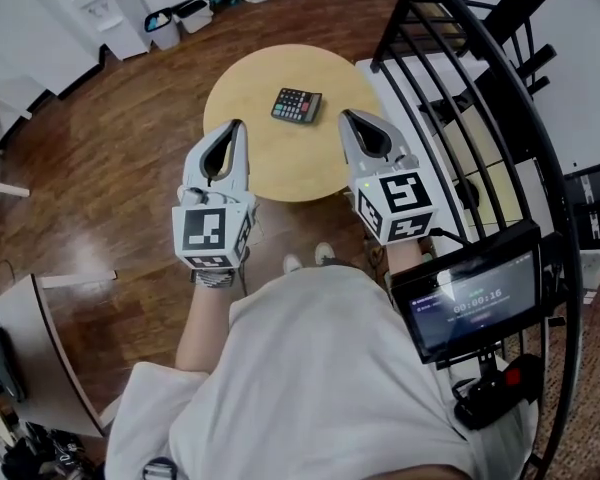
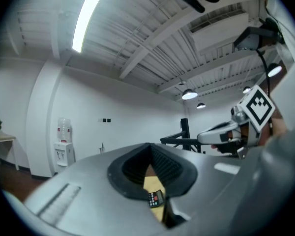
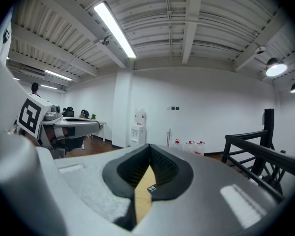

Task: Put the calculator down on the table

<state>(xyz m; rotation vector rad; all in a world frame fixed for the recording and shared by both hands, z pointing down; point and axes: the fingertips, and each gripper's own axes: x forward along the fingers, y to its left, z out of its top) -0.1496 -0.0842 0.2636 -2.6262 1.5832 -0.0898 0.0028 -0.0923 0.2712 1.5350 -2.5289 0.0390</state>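
Round wooden table (image 1: 242, 163) on dark plank floor, upper centre of the head view, black railing at right. Carries the calculator (image 1: 296, 105), flat and keys up, in the upper middle of the top, resting free with nothing touching it; judged already put down. Left gripper (image 1: 237, 126) over the table's left edge, right gripper (image 1: 347, 117) over its right edge, calculator beyond and between the tips, clear of both; presumably kept to either side so as not to disturb it. Jaws of each closed tip to tip, nothing gripped; only a sliver of tabletop and the calculator visible through the hollow behind the tips in each gripper view.
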